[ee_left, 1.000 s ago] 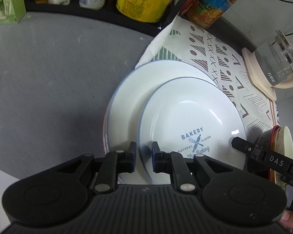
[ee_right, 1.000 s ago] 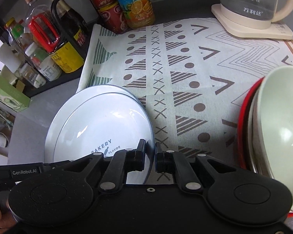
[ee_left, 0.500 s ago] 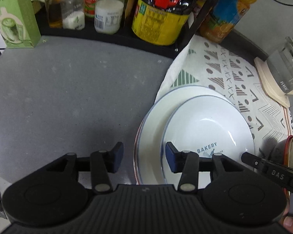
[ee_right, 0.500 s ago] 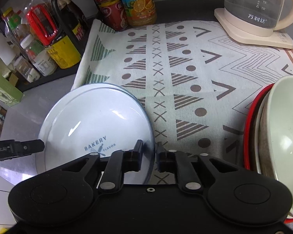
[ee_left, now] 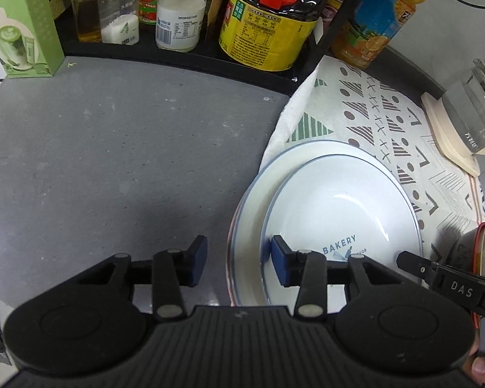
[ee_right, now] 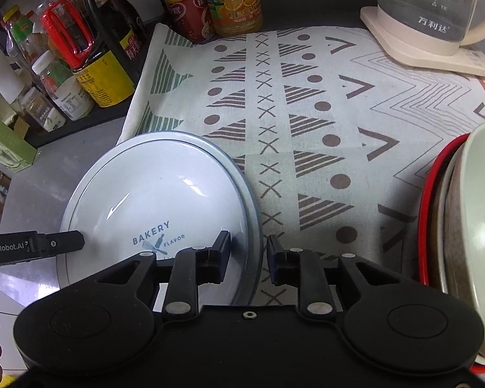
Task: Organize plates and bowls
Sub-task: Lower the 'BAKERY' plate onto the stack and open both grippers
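Your left gripper (ee_left: pixel 235 258), jaws easing closed, straddles the near-left rims unpinched; your right gripper (ee_right: pixel 248 252), jaws opening, has let go of the BAKERY plate (ee_right: pixel 158 200), which now rests on the larger plate (ee_left: pixel 258 200) at the patterned cloth's (ee_right: pixel 307 113) left edge. Stacked bowls (ee_right: pixel 462 220) wait at its right edge; bare cloth between, grey countertop (ee_left: pixel 113 161) leftward, bottles (ee_left: pixel 268 16) crowding the far edge

Small plate (ee_left: pixel 339 207) on larger plate (ee_left: pixel 252 207) at cloth's (ee_right: pixel 323 103) left edge; bowl stack (ee_right: pixel 468 226) right, kettle (ee_right: pixel 433 9) behind.
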{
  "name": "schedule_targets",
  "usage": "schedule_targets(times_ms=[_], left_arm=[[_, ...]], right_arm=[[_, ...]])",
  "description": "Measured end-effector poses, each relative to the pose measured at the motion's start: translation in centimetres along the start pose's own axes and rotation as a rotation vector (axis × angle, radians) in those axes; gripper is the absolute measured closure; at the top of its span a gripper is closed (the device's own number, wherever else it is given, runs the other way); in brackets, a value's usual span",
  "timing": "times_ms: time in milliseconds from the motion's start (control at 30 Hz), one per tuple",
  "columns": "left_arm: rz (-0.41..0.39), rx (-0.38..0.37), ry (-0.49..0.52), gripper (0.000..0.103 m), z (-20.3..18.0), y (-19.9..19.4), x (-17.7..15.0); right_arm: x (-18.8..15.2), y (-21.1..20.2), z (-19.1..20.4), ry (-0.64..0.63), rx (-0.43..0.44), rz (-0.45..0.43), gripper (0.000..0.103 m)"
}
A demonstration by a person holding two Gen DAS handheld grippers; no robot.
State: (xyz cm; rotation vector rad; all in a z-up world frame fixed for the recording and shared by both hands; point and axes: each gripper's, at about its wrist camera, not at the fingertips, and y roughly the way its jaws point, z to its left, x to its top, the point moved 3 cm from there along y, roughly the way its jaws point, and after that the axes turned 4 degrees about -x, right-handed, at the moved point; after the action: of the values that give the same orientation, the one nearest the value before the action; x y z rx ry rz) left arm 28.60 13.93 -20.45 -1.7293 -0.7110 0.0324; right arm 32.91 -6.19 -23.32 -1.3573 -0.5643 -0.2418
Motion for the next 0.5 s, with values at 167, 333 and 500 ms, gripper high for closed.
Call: schedule_targets(times_ms=[167, 333, 500], left_arm=[[-0.006, 0.050, 0.021, 0.061, -0.1, -0.5, 0.0], [-0.022, 0.040, 0.067, 0.058, -1.5, -1.3, 0.5], [-0.034, 0.022, 0.095, 0.049, -3.7, -2.2, 0.9]], right_arm=[[0.0, -0.3, 0.2, -0.022, 0.029, -0.006, 0.064], [0.9, -2.6, -0.9, 0.040, 0.092, -0.072, 0.046], [1.4, -5.2, -2.7, 0.094, 0.102, -0.153, 0.037]])
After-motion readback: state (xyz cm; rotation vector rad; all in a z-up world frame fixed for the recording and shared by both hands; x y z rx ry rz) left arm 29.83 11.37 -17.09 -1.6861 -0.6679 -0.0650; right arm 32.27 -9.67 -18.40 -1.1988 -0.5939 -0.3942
